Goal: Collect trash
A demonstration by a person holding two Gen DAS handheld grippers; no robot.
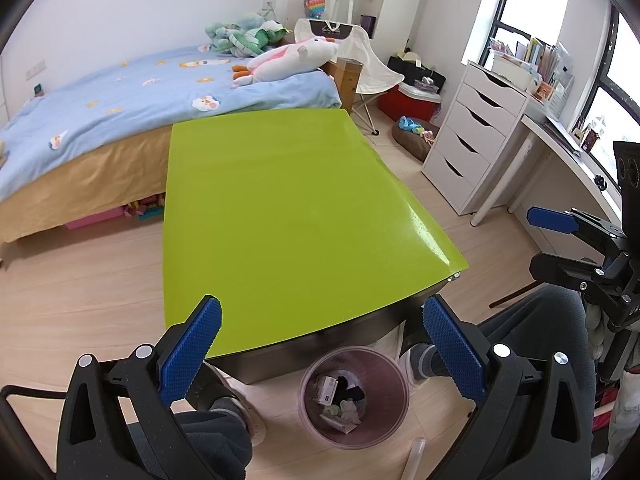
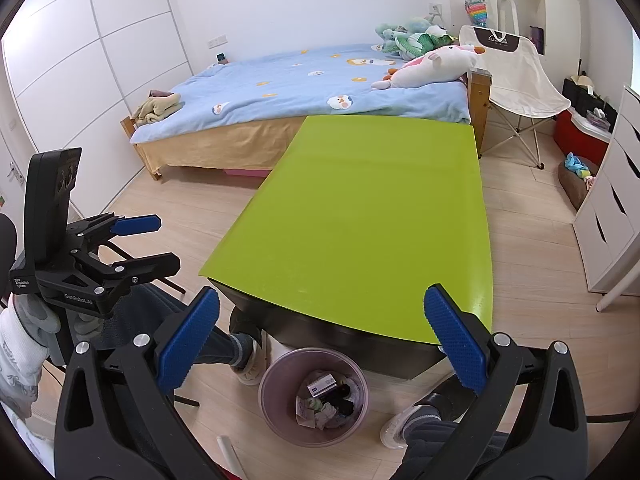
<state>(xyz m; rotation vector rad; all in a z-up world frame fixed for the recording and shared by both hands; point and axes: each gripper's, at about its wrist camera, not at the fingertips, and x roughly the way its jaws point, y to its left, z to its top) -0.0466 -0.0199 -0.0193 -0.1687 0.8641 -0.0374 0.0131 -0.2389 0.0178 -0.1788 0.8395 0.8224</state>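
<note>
**Both grippers held open over a bin that holds the trash**

The bed (image 1: 120, 96) with its blue cover fills the far left of the room, a white soft toy (image 1: 288, 58) lying at its right end. Just in front of it stands the table (image 1: 280, 208), its green top bare, running from the bed's side toward the near edge of the scene. A white chest of drawers (image 1: 472, 132) stands against the right wall, with a folding chair (image 1: 372, 64) between it and the bed.

On the wooden floor at the near end of the table, partly under its edge, sits a round pinkish bin (image 1: 354, 396). Inside it lie the trash (image 2: 324, 400): a small white box, a dark lump and crumpled pale scraps. The person's feet rest on either side of the bin.

The left gripper (image 1: 320, 348) hangs above the near table edge and the bin, its blue pads spread wide with nothing between them. The right gripper (image 2: 322, 340) is likewise wide apart and holds nothing, poised over the same spot.
</note>
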